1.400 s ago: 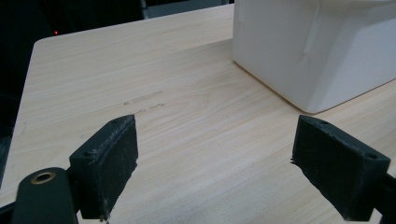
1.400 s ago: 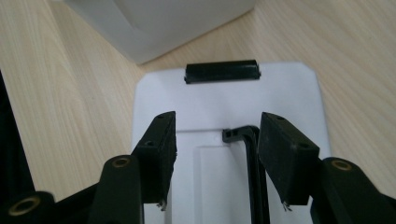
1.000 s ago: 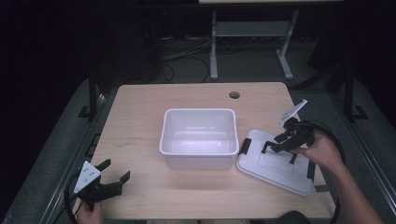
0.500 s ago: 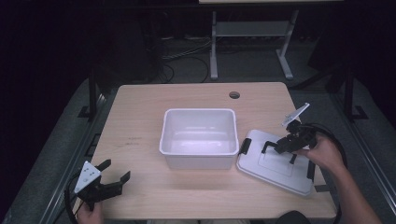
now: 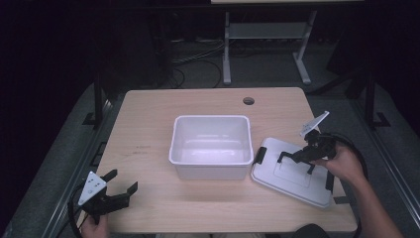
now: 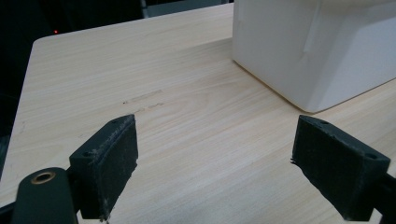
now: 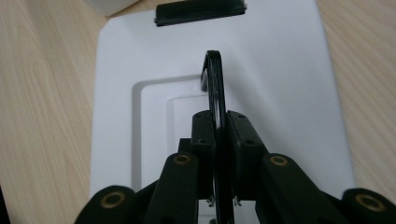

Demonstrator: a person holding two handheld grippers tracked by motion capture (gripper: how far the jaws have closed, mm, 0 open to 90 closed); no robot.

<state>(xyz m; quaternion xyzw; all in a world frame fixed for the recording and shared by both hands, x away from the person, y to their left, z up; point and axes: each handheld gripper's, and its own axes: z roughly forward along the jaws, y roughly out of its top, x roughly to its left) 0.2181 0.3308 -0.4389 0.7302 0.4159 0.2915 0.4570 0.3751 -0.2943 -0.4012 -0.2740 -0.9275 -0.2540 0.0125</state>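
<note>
The right gripper (image 7: 219,140) has just closed its jaws on the lid's black handle (image 7: 214,88); the lid (image 5: 292,173) lies right of the white bin (image 5: 210,146). At the worktop's near-left corner, the left gripper (image 5: 121,183) gapes empty.

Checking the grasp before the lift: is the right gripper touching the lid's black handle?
Touching. In the right gripper view, the right gripper has just closed; both pads press the upright black handle of the white lid.
</note>
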